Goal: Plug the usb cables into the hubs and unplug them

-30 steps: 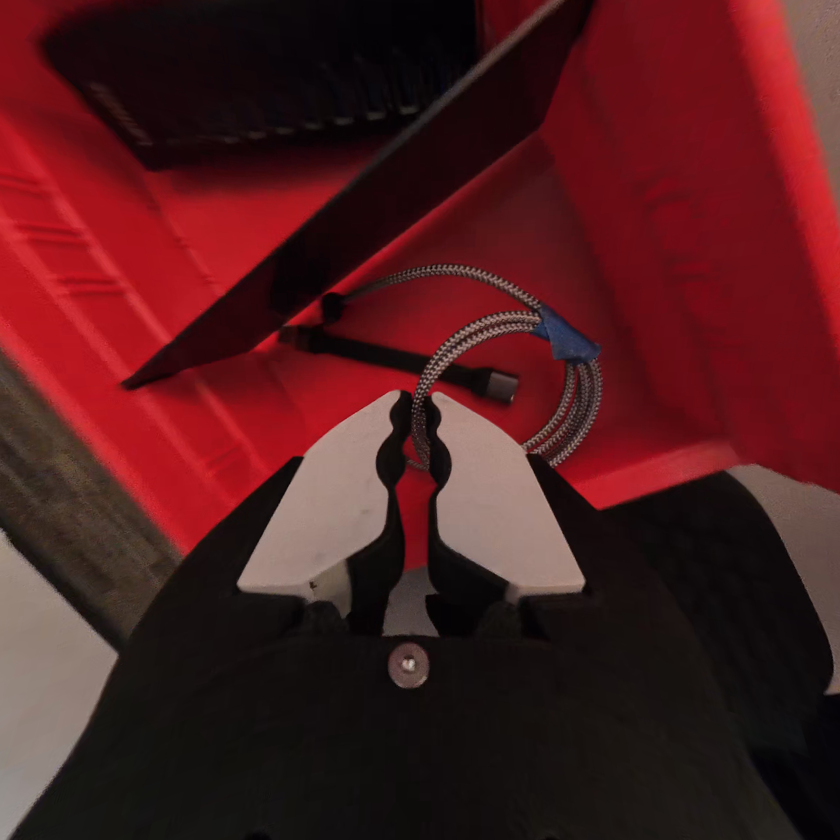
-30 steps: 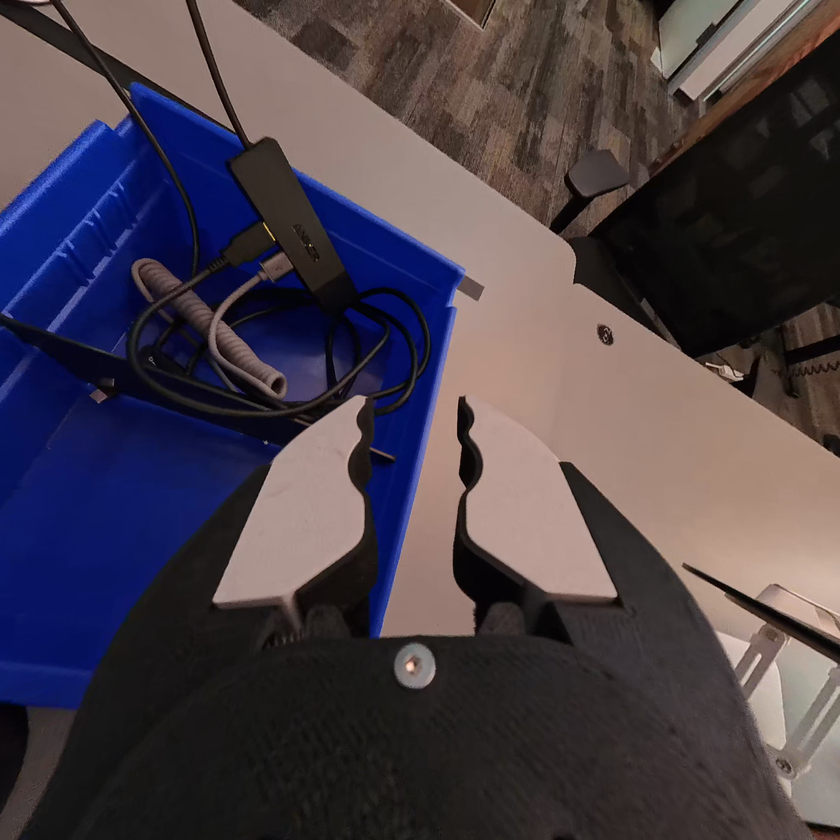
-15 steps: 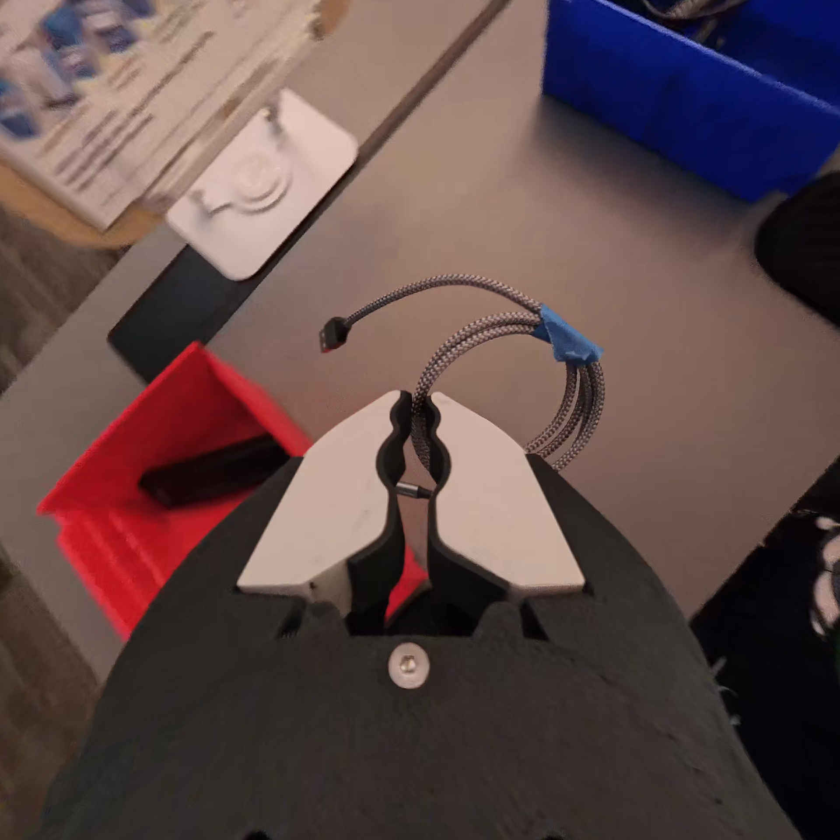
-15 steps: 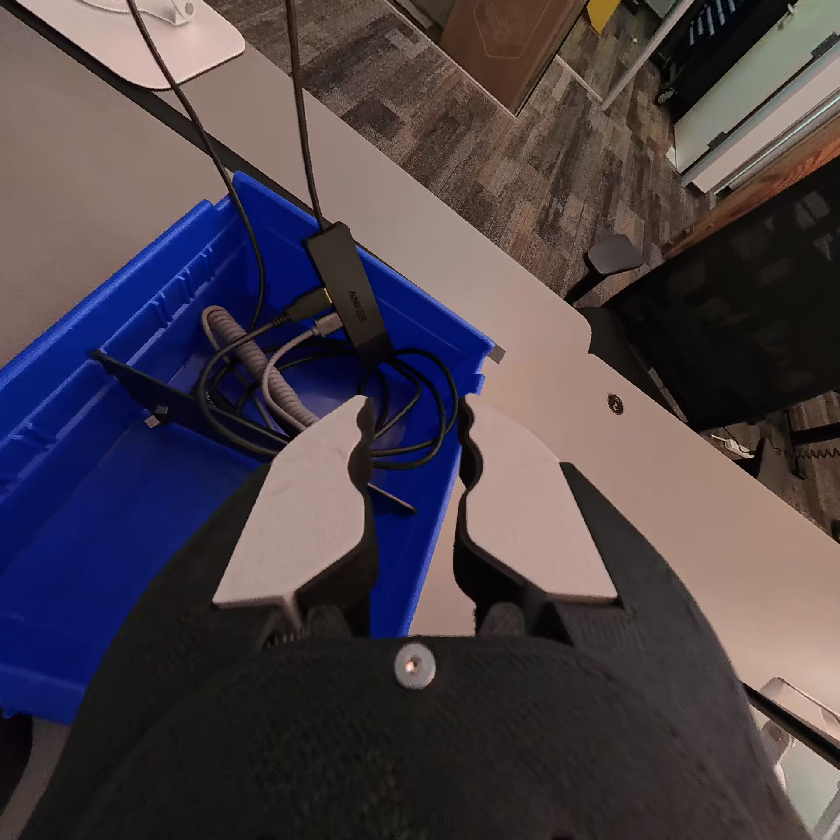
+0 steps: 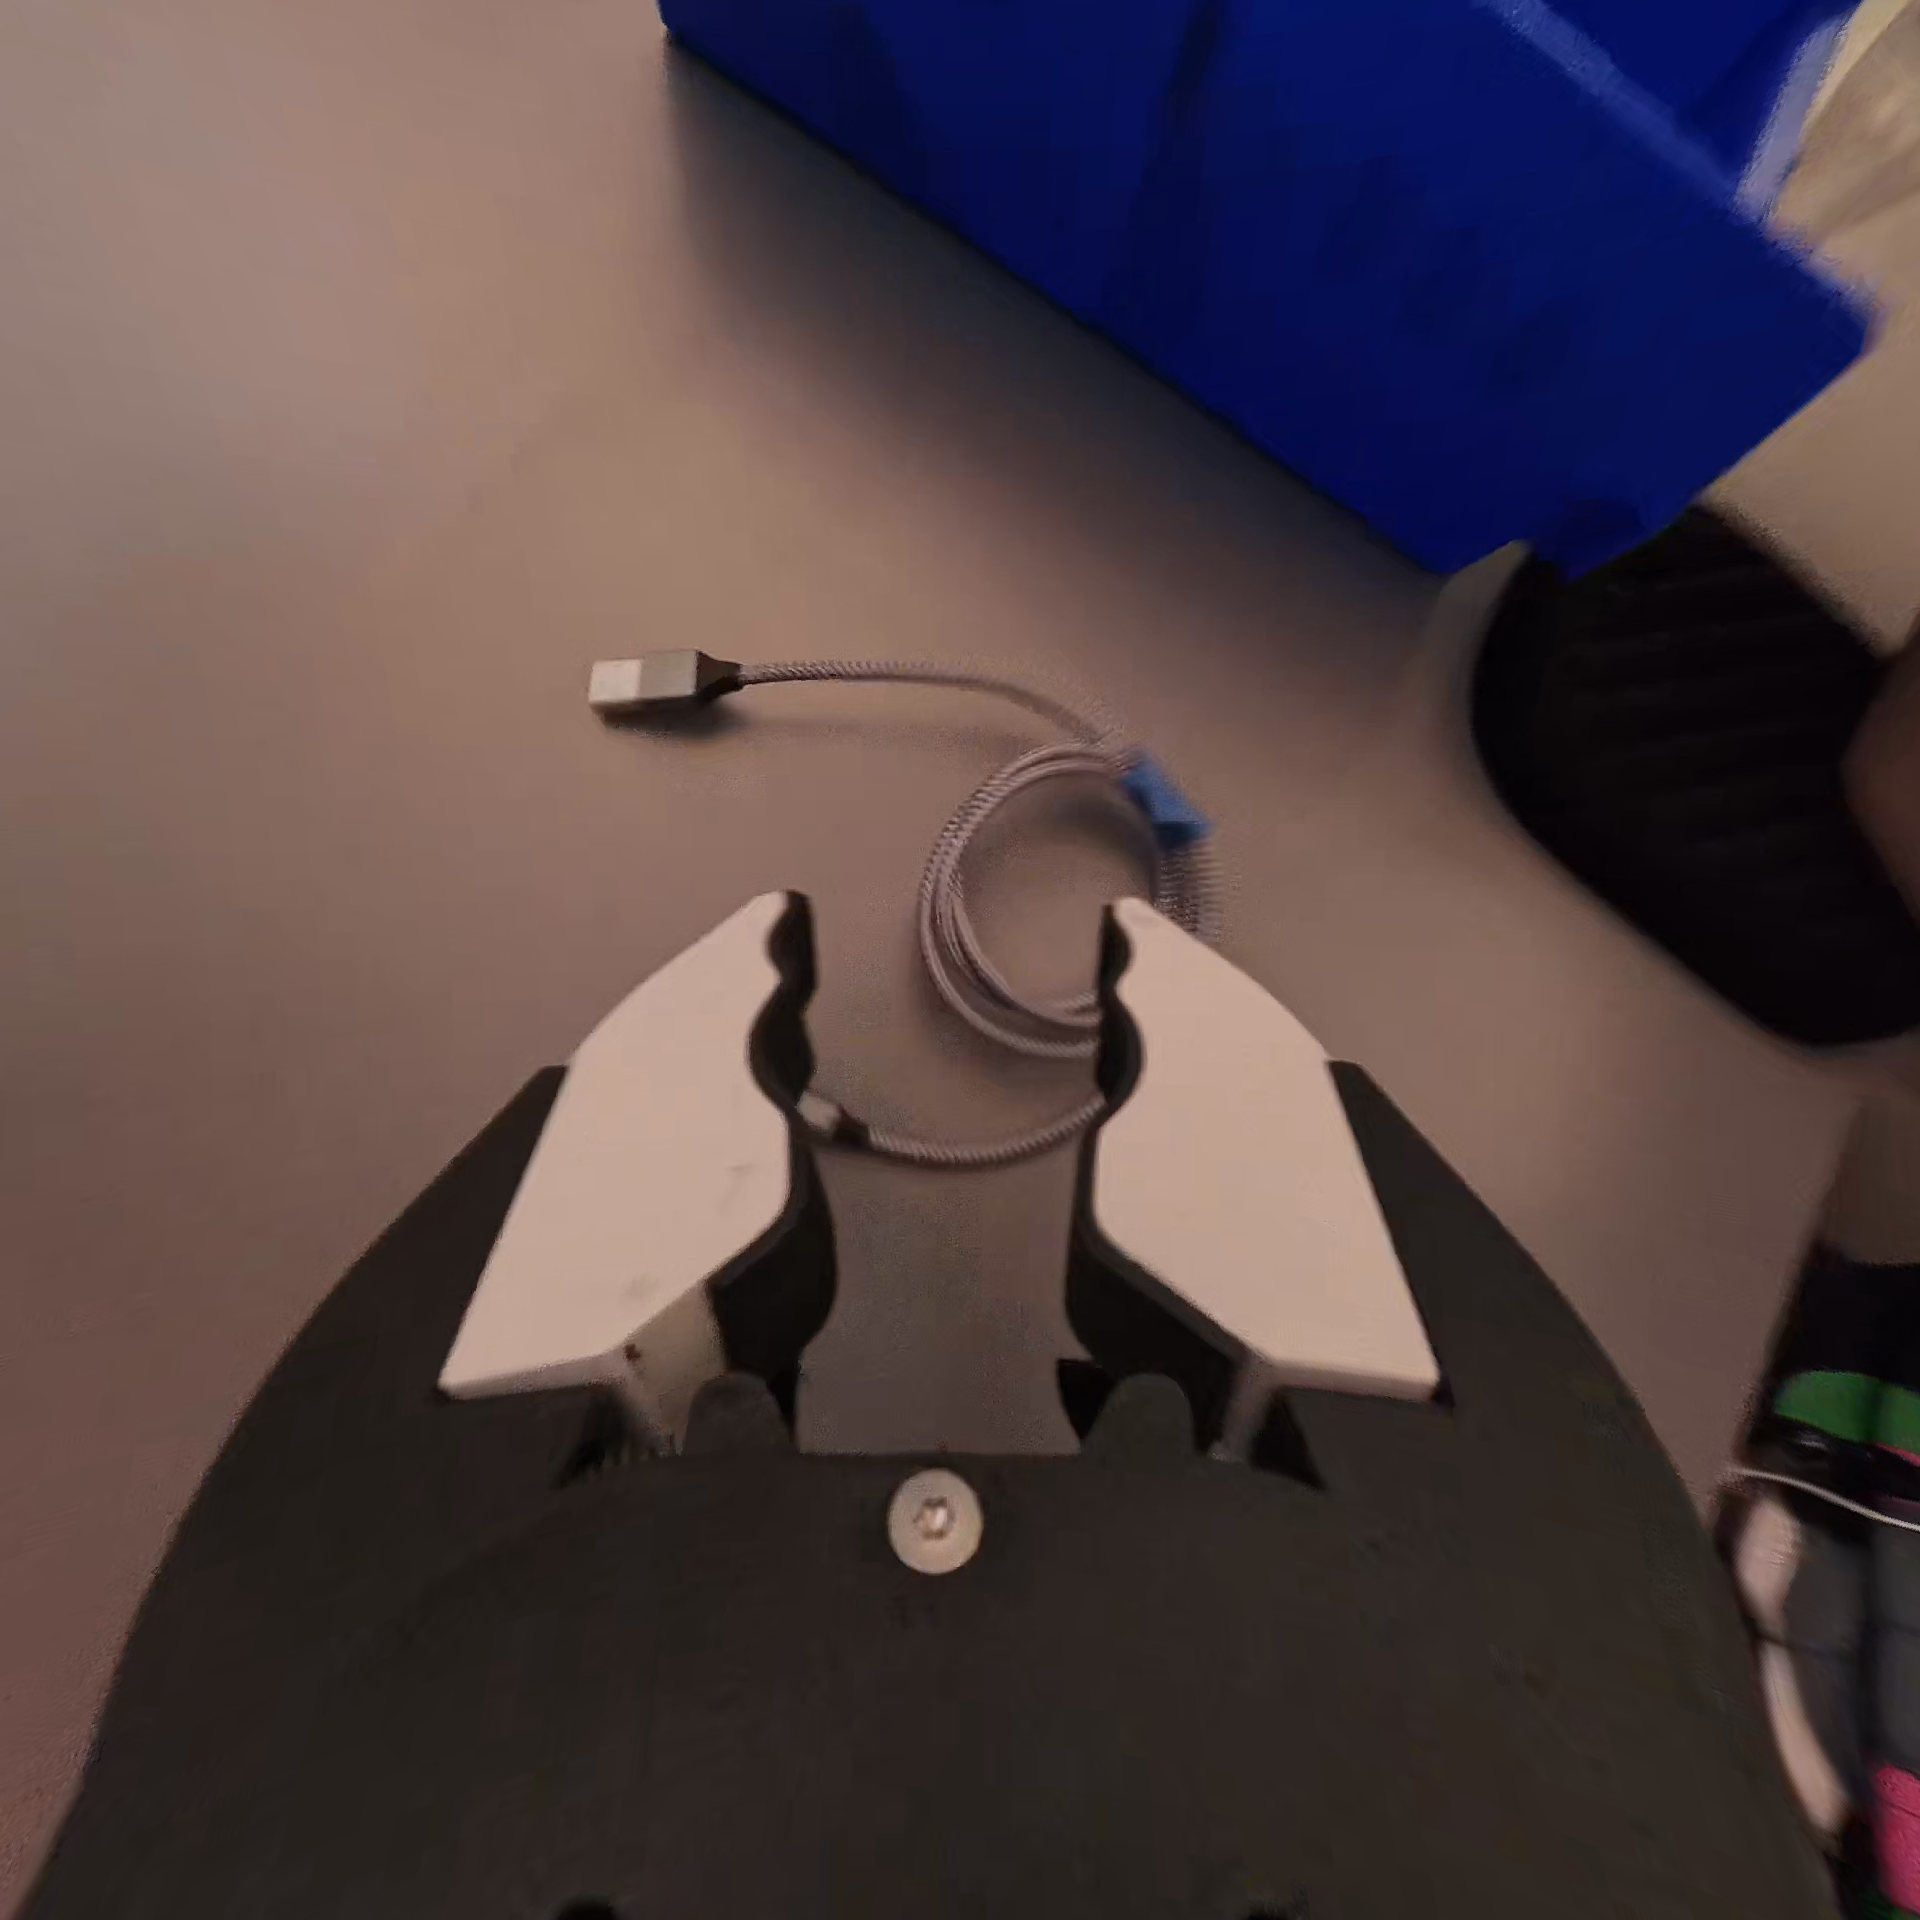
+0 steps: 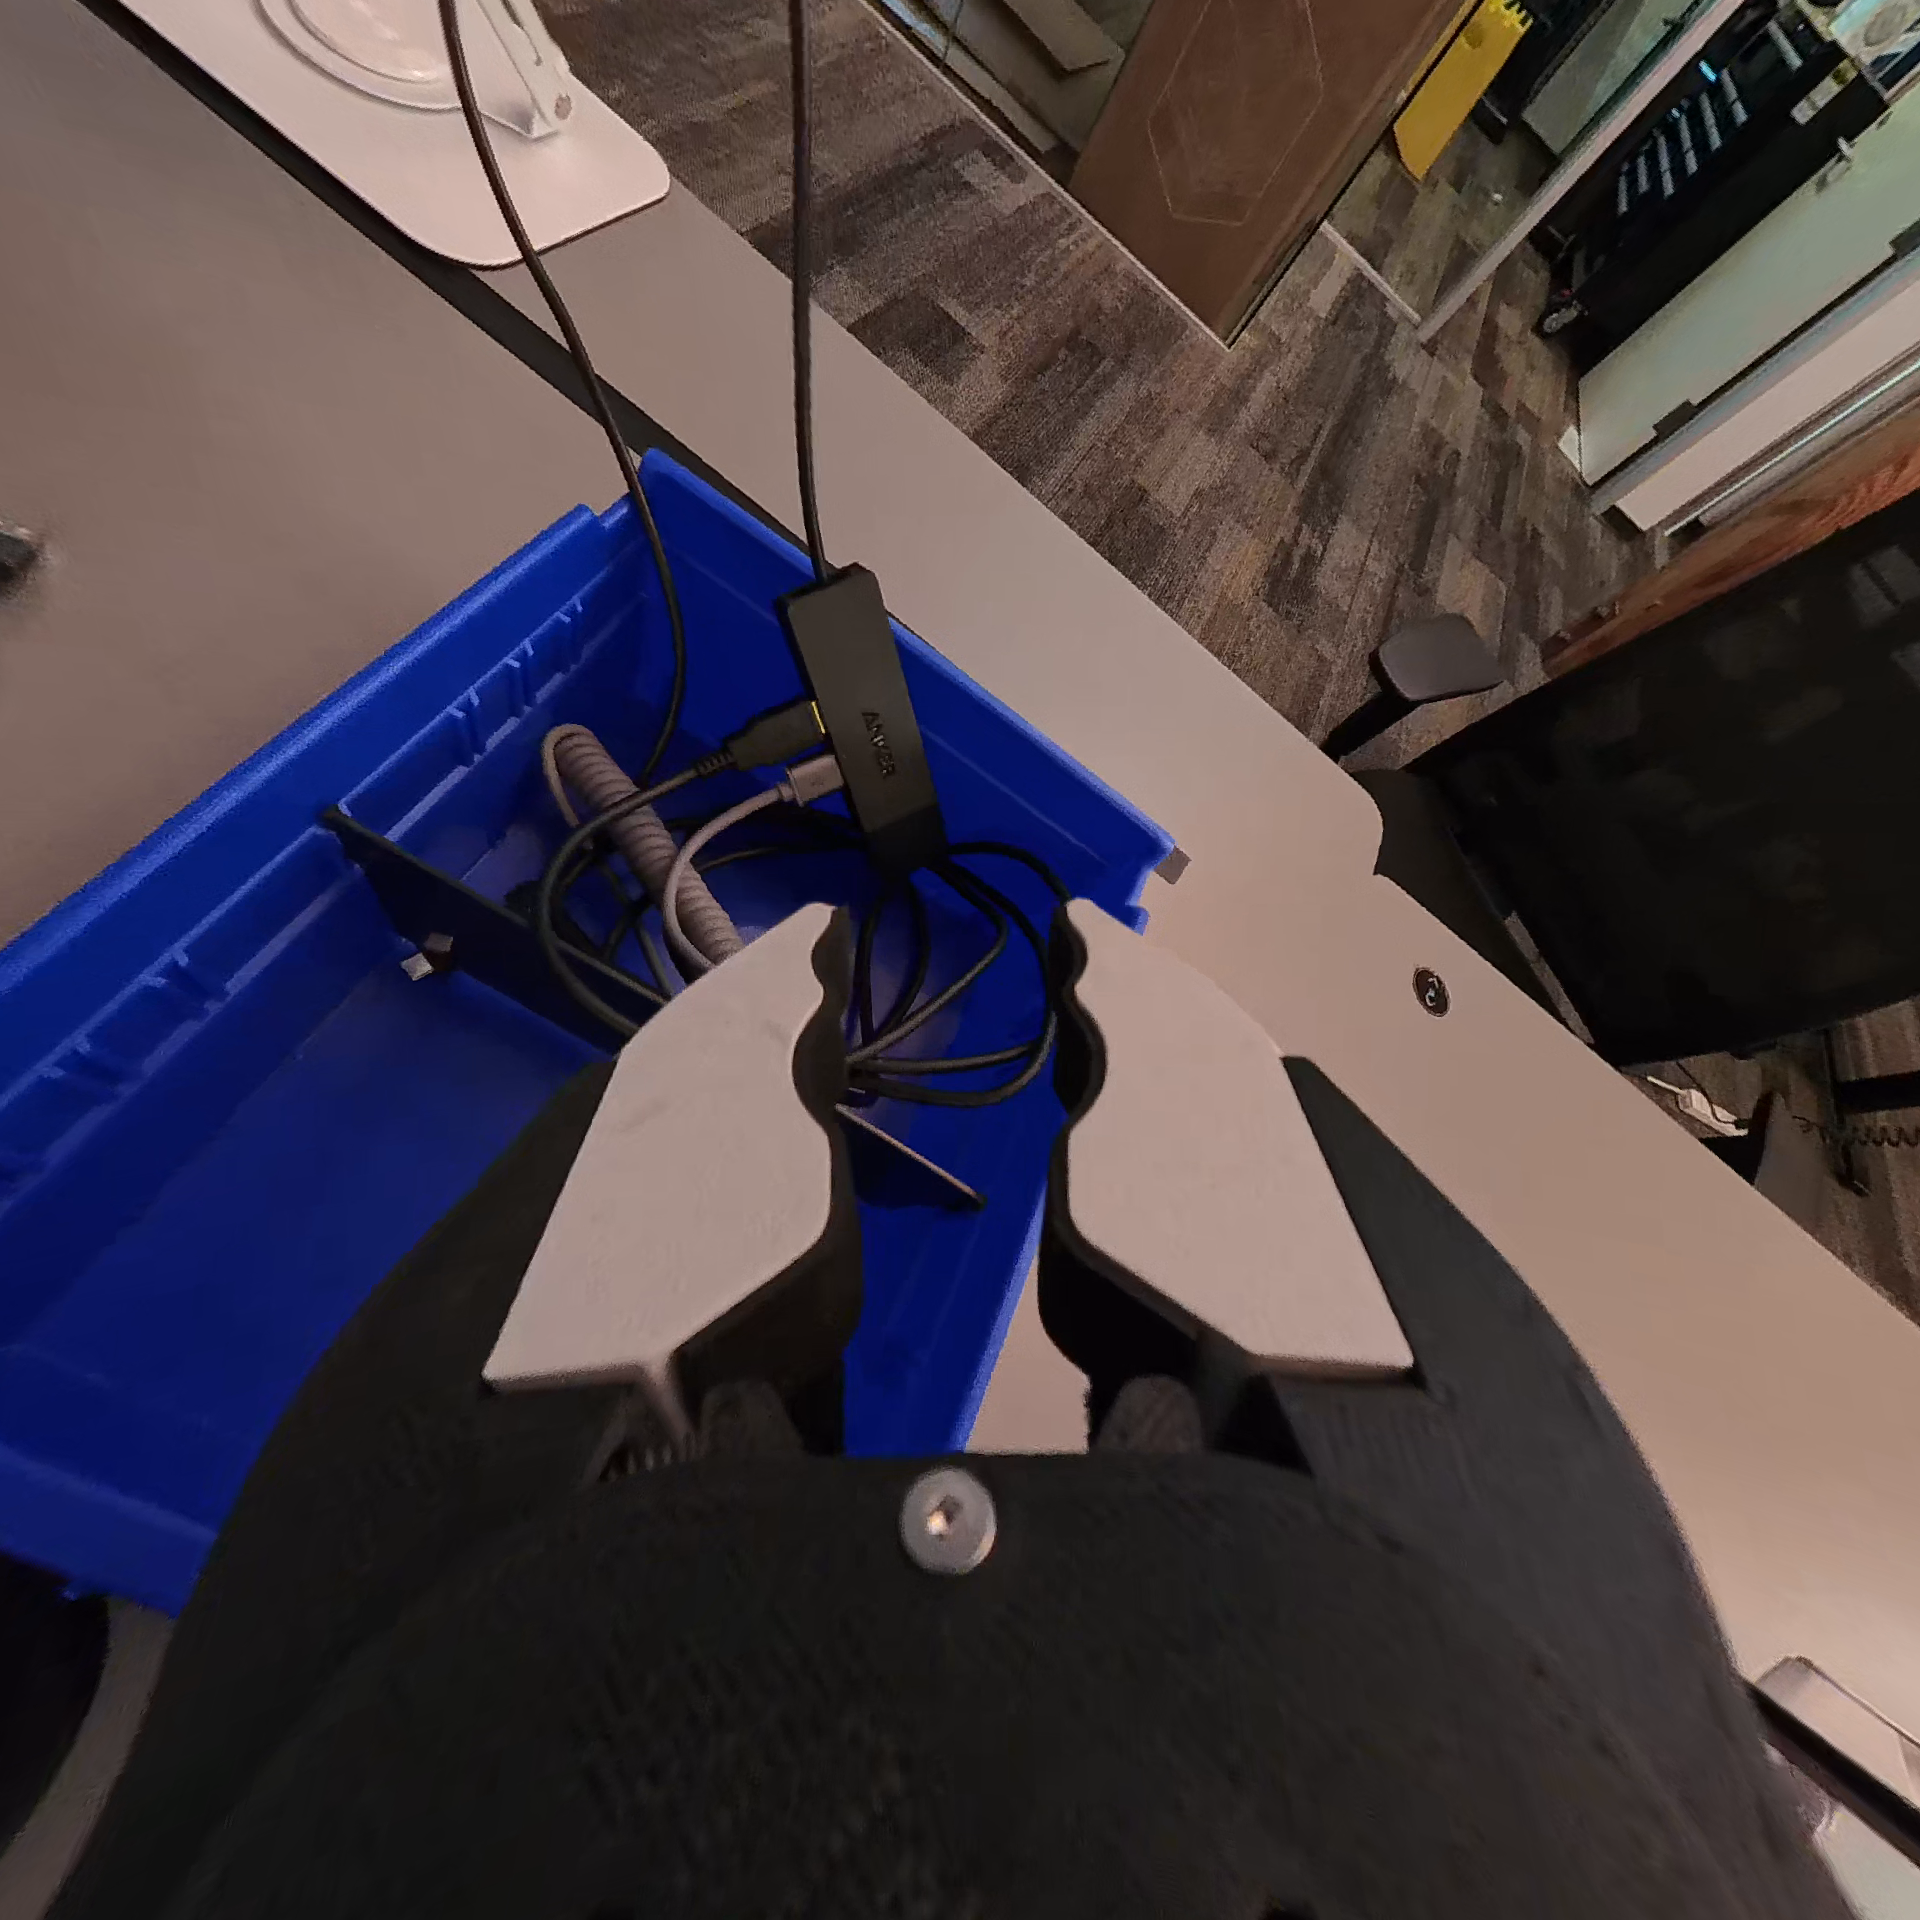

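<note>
A grey braided USB cable (image 5: 997, 977), coiled and bound with blue tape (image 5: 1164, 800), lies on the grey table. Its USB-A plug (image 5: 644, 686) points left; its small plug lies between my fingers. My left gripper (image 5: 951, 914) is open just above the coil. In the right wrist view a black USB hub (image 6: 862, 717) leans on the far wall of a blue bin (image 6: 260, 1039), with a black plug and a grey plug in its side. My right gripper (image 6: 945, 925) is open and empty above the bin's black cable loops (image 6: 935, 997).
The blue bin (image 5: 1351, 229) also shows at the top right of the left wrist view. A black divider (image 6: 488, 935) splits the bin. A coiled grey cord (image 6: 613, 800) lies inside. A white stand base (image 6: 416, 114) sits on the table beyond. An office chair (image 6: 1714, 790) stands past the table edge. Some 35 centimeters of space lies between my two pairs of fingers. About 15 centimeters separates my right fingertips from the black USB hub (image 6: 862, 717).
My left gripper carried the braided cable out of the red bin to the table, then opened and let it go. My right gripper moved farther over the blue bin, still open.
</note>
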The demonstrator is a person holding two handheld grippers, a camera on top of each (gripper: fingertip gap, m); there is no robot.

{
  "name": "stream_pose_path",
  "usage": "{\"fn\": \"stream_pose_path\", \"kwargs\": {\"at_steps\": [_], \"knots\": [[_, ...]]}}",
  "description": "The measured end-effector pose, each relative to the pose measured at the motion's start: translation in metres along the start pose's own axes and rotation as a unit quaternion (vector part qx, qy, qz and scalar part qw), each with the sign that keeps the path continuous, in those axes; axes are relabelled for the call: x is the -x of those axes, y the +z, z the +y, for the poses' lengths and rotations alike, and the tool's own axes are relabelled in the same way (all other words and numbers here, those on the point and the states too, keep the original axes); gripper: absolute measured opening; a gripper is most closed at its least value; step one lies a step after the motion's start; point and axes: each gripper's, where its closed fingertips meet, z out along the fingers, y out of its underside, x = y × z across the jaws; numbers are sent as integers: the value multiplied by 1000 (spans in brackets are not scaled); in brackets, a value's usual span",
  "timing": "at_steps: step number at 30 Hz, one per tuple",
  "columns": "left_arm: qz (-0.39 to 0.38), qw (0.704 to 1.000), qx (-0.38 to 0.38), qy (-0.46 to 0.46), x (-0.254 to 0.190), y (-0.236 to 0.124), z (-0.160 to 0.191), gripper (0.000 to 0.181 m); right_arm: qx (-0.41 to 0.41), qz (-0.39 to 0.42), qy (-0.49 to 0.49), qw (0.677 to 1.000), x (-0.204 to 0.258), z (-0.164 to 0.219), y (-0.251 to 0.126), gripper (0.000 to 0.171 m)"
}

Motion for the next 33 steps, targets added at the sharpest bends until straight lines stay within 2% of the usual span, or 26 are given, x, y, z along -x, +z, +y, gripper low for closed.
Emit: {"fn": "stream_pose_path", "kwargs": {"at_steps": [2,5,6,8,9,11,13,14,17,19,22,24,27,29,32,33], "knots": [[1,997,-61,-37,-3,-40,1,57,-3,0,8,1000,-3,3,-1,38],[-121,969,-201,-82,32,-143,19,46,-9,2,17,1000,-7,5,-3,38],[-185,946,-244,-109,53,-185,33,46,-13,3,20,1000,-8,4,-4,38],[-325,873,-310,-189,104,-269,82,45,-17,-1,22,1000,-7,2,-3,38],[-364,836,-344,-225,125,-301,107,49,-17,-2,19,1000,-5,0,-2,38],[-383,802,-349,-296,161,-328,152,49,-14,-3,8,1000,-3,-1,0,39],[-395,803,-272,-354,190,-318,194,54,-7,-3,2,1000,-1,0,2,39],[-396,808,-240,-365,200,-308,206,47,-3,-3,1,1000,-1,1,3,40],[-371,825,-142,-401,224,-273,226,44,6,0,3,1000,-2,5,2,40],[-368,826,-95,-416,237,-258,232,45,11,5,7,1000,-5,9,1,40],[-397,815,-26,-420,256,-249,244,48,19,7,14,1000,-7,15,0,40],[-429,798,19,-422,270,-248,259,47,24,6,15,1000,-8,17,1,41],[-432,787,63,-436,280,-239,276,41,29,3,12,1000,-7,18,3,41],[-422,788,42,-446,282,-240,271,36,31,-1,7,1000,-4,17,5,41],[-406,797,47,-445,281,-238,272,2,30,-5,0,1000,-2,14,7,42],[-406,800,59,-437,278,-239,273,0,28,-7,0,1000,-1,13,7,42]]}}
